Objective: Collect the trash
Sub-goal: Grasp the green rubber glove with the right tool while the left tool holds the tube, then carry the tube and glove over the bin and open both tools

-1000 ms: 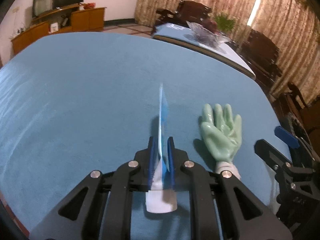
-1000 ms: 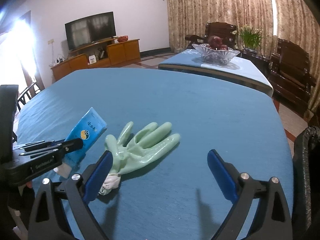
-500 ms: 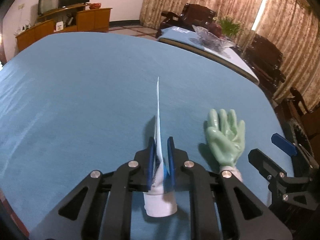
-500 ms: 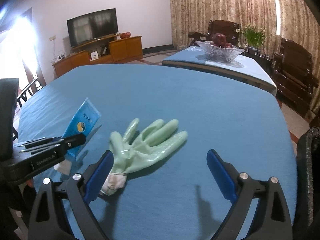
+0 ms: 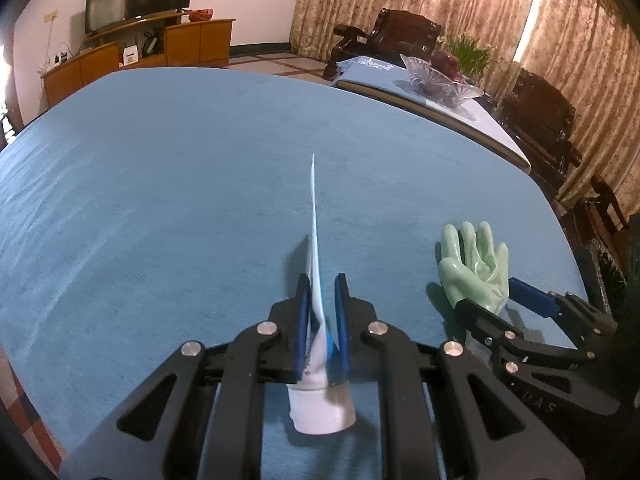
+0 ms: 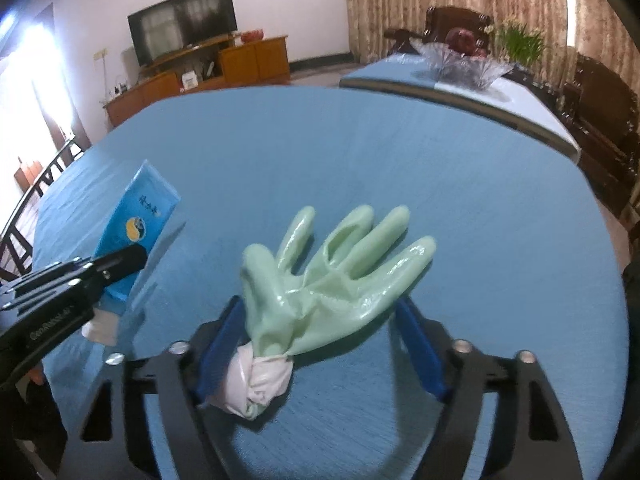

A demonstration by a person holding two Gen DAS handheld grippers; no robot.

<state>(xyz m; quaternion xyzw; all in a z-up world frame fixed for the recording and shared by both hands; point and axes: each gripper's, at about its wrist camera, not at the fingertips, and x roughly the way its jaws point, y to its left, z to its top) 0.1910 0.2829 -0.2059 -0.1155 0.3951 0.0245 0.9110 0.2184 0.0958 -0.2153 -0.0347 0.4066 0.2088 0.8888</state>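
Note:
My left gripper (image 5: pixel 322 304) is shut on a blue and white tube (image 5: pixel 314 280), held edge-on with its white cap toward the camera, lifted off the blue tablecloth (image 5: pixel 180 168). The tube (image 6: pixel 136 228) also shows at the left of the right wrist view. A pale green rubber glove (image 6: pixel 332 276) with a knotted white cuff lies between the blue pads of my right gripper (image 6: pixel 320 316), whose jaws stand open around its wrist end. The glove (image 5: pixel 476 268) shows at the right of the left wrist view, with my right gripper's fingers (image 5: pixel 532 304) at its cuff.
A second table (image 6: pixel 500 92) with a glass fruit bowl (image 6: pixel 464 66) stands beyond the far edge. Dark wooden chairs (image 5: pixel 536 116) line the right side. A TV (image 6: pixel 180 40) on a wooden cabinet stands at the back left.
My right gripper has moved forward and left over the glove, so the glove's cuff now lies between its pads. My left gripper has raised the tube a little.

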